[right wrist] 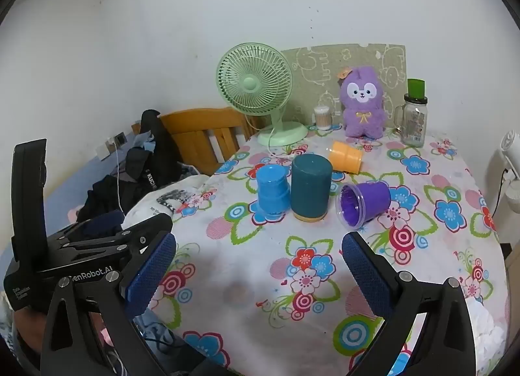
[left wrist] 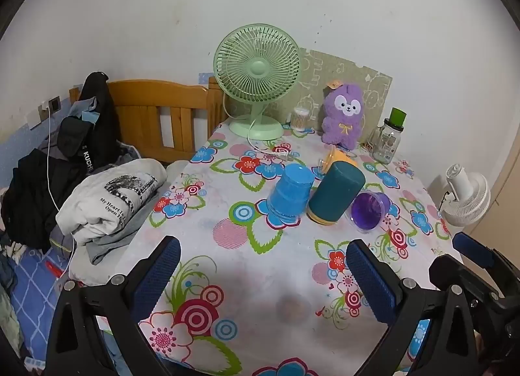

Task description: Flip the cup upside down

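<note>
On the flowered table (right wrist: 325,311) four cups sit in a loose cluster, well beyond both tools. Going left to right: a blue cup (right wrist: 272,192) stands mouth-down, a dark teal cup (right wrist: 310,190) stands mouth-down just beside it, an orange cup (right wrist: 346,156) lies on its side a little further back, and a purple cup (right wrist: 365,203) lies on its side with its open mouth turned toward me. Behind them stand a green fan (right wrist: 255,83) and a purple plush toy (right wrist: 362,103).

The left gripper (left wrist: 263,281) hovers over the near edge of the table, jaws spread wide and holding nothing. The right gripper (right wrist: 258,273) hangs the same way, fingers apart and empty, with the purple cup ahead and slightly right of it.

I judge this to be the approach step: two cups look done and two are left lying. The purple one is nearest, so the next move likely calls for reaching forward, closing on its wall, then turning it rim-down onto the cloth.
</note>
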Demonstrator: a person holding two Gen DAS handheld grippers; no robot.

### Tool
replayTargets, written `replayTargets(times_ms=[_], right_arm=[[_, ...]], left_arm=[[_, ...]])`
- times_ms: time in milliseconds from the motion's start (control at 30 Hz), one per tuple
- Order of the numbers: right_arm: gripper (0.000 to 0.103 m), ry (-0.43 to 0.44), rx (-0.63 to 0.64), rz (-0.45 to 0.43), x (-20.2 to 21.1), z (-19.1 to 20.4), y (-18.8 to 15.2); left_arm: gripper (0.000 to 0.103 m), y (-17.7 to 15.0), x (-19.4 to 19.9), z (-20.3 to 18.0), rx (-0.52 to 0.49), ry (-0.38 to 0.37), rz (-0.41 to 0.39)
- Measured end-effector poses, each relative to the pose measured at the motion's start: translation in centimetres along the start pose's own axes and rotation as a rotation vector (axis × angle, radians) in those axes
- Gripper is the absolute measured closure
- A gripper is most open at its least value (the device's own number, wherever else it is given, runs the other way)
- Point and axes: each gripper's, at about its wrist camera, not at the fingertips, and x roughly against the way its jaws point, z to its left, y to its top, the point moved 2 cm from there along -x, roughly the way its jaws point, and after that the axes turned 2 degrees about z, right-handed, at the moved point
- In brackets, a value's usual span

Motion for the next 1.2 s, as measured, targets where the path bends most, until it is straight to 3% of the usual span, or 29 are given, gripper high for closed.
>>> replayTargets(times_ms=[1200], right_arm=[[0.0,0.003,-0.019,0.037,-0.55,-0.32,-0.37]], left_arm=[[0.0,-0.5,-0.46,-0.01,-0.004,0.007,0.011]])
